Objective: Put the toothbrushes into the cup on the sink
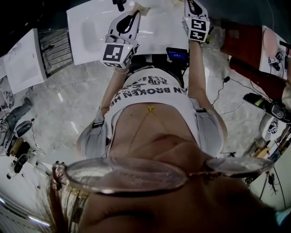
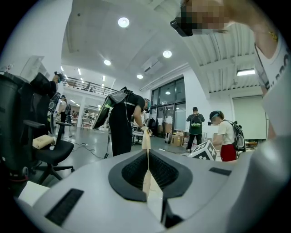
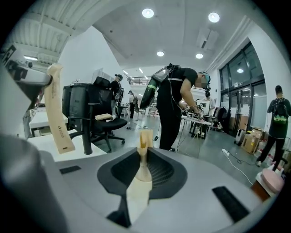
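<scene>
My left gripper (image 1: 133, 14) is shut on a thin pale wooden toothbrush (image 2: 146, 136), seen edge-on and sticking out past the closed jaws (image 2: 146, 157). A second pale toothbrush (image 3: 144, 141) sits clamped in my right gripper (image 3: 143, 159), its end poking up beyond the pads. In the right gripper view the left gripper (image 3: 25, 78) shows at the upper left with its toothbrush handle (image 3: 57, 109) hanging down. In the head view both grippers reach over the white sink top (image 1: 91, 27), the right gripper (image 1: 193, 5) at the top edge. No cup is visible.
A black office chair (image 3: 91, 113) stands beside the white surface. Several people stand and work in the hall behind (image 2: 122, 123). A small black device with a blue screen (image 1: 177, 54) sits at the sink top's near edge. Cables lie on the floor (image 1: 223, 91).
</scene>
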Action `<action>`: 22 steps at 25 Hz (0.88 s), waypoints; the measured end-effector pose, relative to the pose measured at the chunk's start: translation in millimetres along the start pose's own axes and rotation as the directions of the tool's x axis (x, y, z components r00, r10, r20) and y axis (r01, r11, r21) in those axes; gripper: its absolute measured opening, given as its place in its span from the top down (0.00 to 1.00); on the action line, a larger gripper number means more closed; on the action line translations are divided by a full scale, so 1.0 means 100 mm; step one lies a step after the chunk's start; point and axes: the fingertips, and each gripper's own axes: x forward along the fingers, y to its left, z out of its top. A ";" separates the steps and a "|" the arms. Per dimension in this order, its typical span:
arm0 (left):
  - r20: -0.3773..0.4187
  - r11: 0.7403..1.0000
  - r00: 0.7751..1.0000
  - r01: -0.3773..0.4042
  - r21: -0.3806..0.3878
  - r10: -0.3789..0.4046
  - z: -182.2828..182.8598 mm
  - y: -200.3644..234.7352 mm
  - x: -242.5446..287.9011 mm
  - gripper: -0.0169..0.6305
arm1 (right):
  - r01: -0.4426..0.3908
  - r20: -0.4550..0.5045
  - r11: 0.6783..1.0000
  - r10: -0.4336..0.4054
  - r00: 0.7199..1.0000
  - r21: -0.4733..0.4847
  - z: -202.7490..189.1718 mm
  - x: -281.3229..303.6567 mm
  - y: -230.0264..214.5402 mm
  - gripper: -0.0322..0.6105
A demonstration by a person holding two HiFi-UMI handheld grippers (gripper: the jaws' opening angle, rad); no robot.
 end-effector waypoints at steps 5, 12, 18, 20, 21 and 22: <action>0.003 1.000 1.000 -0.002 -0.007 0.002 0.01 -0.01 0.00 0.95 | -0.017 -0.013 1.000 0.017 1.000 -0.001 0.01 -0.02 0.01 0.86; 0.008 1.000 1.000 0.012 -0.008 -0.012 0.04 -0.01 0.01 0.95 | -0.028 0.001 0.999 0.028 1.000 0.039 0.09 -0.19 0.05 0.75; 0.014 1.000 1.000 0.024 -0.010 -0.024 0.05 0.02 0.04 0.95 | -0.024 0.014 0.998 0.023 1.000 0.055 0.12 -0.32 0.10 0.74; 0.013 1.000 1.000 0.028 -0.007 -0.028 0.05 0.03 0.06 0.95 | -0.014 0.018 0.998 0.013 1.000 0.060 0.13 -0.36 0.09 0.74; 0.013 0.999 0.999 0.031 -0.007 -0.031 0.06 0.04 0.06 0.95 | -0.010 0.020 0.998 0.008 1.000 0.064 0.13 -0.38 0.09 0.74; 0.013 0.999 0.999 0.034 -0.007 -0.034 0.06 0.04 0.07 0.95 | -0.006 0.022 0.998 0.005 1.000 0.068 0.14 -0.40 0.08 0.74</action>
